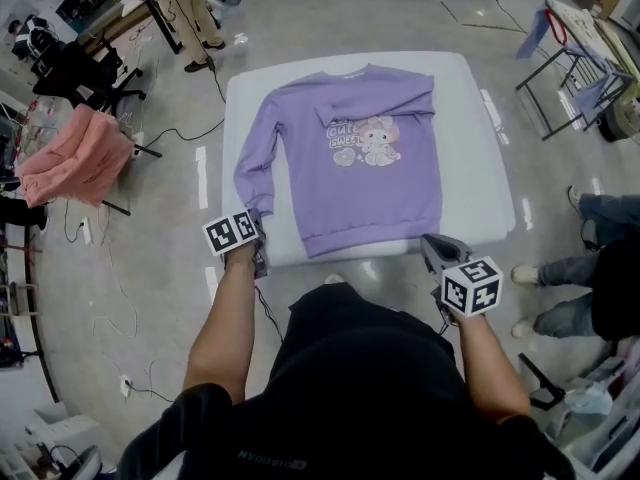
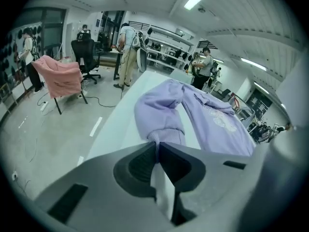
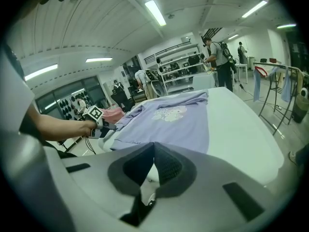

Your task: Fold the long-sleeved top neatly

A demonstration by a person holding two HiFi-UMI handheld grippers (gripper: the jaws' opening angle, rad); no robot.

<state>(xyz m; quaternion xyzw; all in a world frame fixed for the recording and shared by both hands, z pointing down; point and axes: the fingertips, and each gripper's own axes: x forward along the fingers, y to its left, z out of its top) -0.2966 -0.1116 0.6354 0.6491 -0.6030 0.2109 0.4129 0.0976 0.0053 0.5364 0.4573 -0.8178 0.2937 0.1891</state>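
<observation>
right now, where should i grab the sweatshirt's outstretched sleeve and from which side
Its ribbed cuff, from the table's near left corner: the sleeve lies straight, ending at that edge, where the left tongs pinch it.

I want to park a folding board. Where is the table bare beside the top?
The widest bare patch of the white padded table lies between the purple long-sleeved sweatshirt and the table's right edge in the head view. The left strip is narrow, crowded by the sleeve whose cuff the left tongs pinch.
</observation>
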